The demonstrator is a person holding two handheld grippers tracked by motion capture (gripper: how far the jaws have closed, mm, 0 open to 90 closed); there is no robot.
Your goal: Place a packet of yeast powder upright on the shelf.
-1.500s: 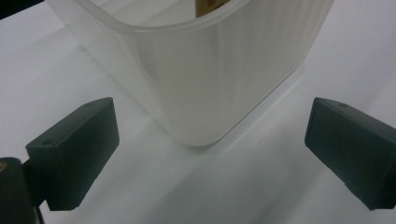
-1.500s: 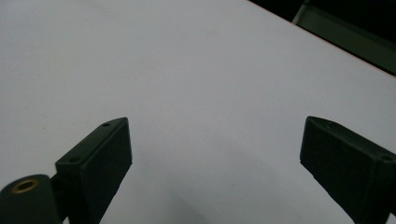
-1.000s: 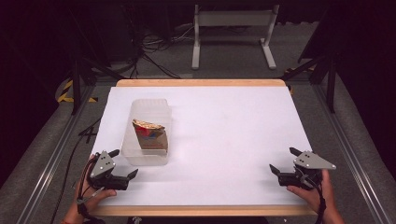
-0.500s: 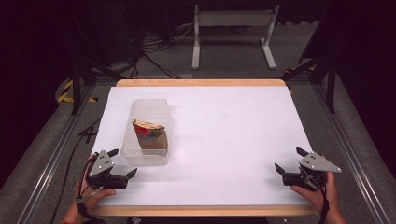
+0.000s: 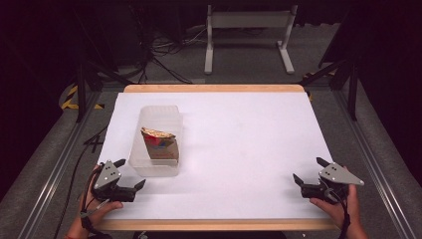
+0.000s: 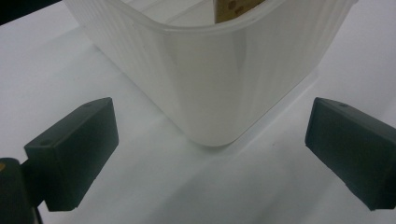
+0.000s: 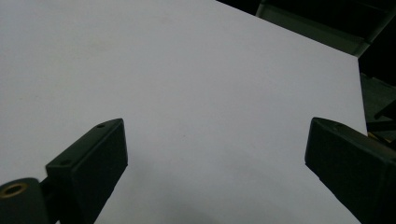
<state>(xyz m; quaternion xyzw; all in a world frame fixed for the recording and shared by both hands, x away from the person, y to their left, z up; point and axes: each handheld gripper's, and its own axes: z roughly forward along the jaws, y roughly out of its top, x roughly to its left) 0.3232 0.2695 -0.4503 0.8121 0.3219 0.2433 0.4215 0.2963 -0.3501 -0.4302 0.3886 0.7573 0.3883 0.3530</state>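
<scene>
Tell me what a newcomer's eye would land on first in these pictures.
First the clear plastic tub on the left half of the white table, with a brown, red-printed packet standing inside it. Next the two open grippers at the near edge: the left gripper just short of the tub's near corner, the right gripper far off over bare table.

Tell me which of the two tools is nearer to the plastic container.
The left tool: it sits just beside the near end of the plastic container, jaws open. The right tool is far across the table.
</scene>
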